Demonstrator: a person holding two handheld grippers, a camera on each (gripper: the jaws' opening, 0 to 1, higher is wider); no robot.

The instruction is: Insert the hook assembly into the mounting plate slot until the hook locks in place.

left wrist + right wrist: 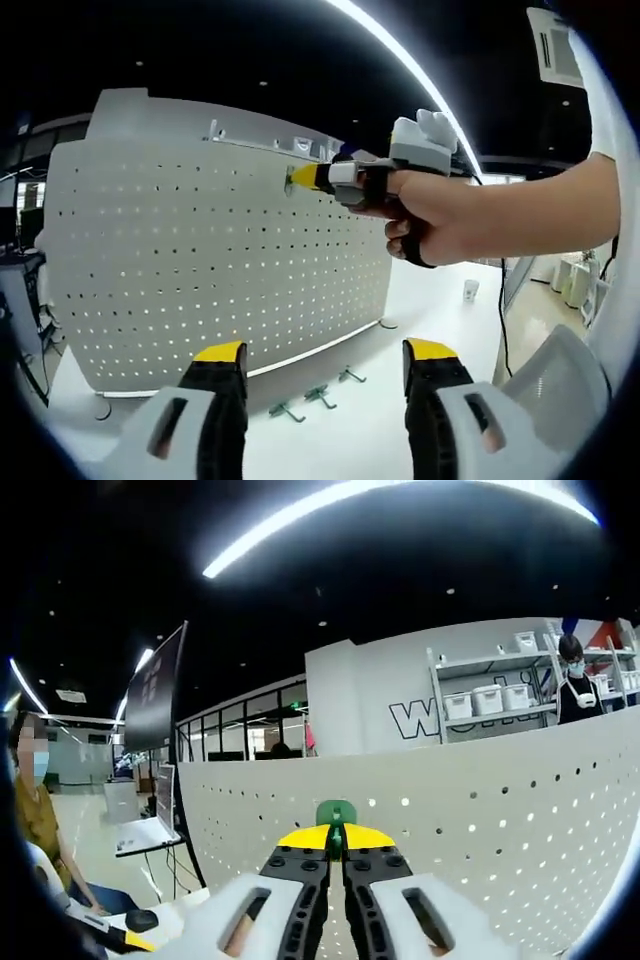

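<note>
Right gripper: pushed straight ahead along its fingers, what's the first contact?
The white pegboard. The right gripper, shut on a green hook, points at its upper part; the hook would likely touch first, though the remaining gap is unclear.

One pegboard (pixel 200 250), four hooks (pixel 318 395)

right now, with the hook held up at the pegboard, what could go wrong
1. The right gripper pinches only the tip of the green hook, so it may twist or slip when pushed into the pegboard.
2. The pegboard stands upright on the white table; a hard push near its top edge could tip or slide it.
3. The spare hooks lie at the board's foot and could get knocked.
</note>
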